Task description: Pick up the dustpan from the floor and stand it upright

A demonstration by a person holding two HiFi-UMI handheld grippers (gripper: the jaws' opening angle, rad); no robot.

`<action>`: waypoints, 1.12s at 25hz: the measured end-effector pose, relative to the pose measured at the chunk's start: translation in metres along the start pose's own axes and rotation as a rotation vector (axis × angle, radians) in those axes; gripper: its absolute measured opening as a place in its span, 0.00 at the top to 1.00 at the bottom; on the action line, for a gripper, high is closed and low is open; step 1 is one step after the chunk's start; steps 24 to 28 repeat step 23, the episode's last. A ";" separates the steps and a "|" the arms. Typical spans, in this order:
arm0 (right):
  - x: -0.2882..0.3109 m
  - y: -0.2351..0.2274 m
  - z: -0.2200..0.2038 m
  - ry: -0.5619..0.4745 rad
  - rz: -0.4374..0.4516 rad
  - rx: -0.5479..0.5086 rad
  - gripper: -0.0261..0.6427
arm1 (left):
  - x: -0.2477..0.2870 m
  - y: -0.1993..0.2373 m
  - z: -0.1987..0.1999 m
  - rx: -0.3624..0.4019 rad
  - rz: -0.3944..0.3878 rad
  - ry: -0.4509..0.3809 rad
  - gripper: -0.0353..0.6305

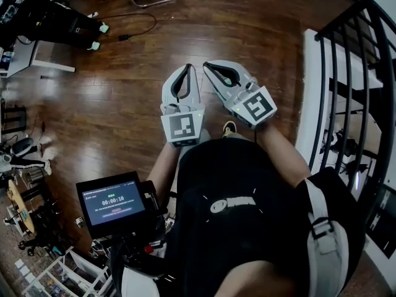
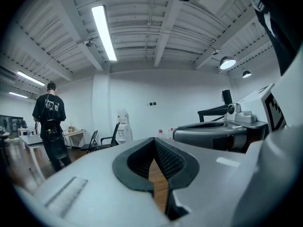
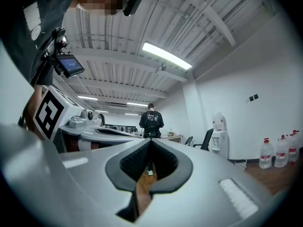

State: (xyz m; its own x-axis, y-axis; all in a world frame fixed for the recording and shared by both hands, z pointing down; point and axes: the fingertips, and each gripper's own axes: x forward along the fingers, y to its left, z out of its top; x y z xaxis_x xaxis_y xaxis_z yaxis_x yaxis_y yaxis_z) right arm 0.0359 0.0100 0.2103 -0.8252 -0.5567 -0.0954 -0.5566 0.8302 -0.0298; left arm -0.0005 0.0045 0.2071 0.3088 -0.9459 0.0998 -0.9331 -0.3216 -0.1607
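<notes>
No dustpan shows in any view. In the head view both grippers are held side by side in front of my chest, above bare wooden floor (image 1: 124,104). My left gripper (image 1: 185,68) is shut, its tips touching with nothing between them (image 2: 154,140). My right gripper (image 1: 208,65) sits just to its right, also shut and empty (image 3: 150,141). Both point about level, out into the room. Each gripper view shows the other gripper alongside: the right gripper (image 2: 222,131) and the left gripper (image 3: 94,126).
A black stair railing (image 1: 352,73) runs along the right. A cable (image 1: 133,26) lies on the floor ahead. A small screen (image 1: 111,203) is mounted at my left hip. Across the room stand a person in black (image 2: 49,122), a water dispenser (image 2: 123,124), chairs and water bottles (image 3: 279,152).
</notes>
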 end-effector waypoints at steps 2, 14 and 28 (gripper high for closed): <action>0.006 0.004 0.001 -0.013 0.020 -0.002 0.96 | -0.002 0.004 -0.001 0.003 0.011 0.004 0.92; 0.020 0.020 -0.001 -0.019 0.090 -0.021 0.96 | -0.005 0.010 -0.003 0.007 0.025 0.007 0.92; 0.018 0.019 -0.001 -0.012 0.074 -0.023 0.96 | -0.005 0.012 -0.001 -0.006 0.020 -0.004 0.92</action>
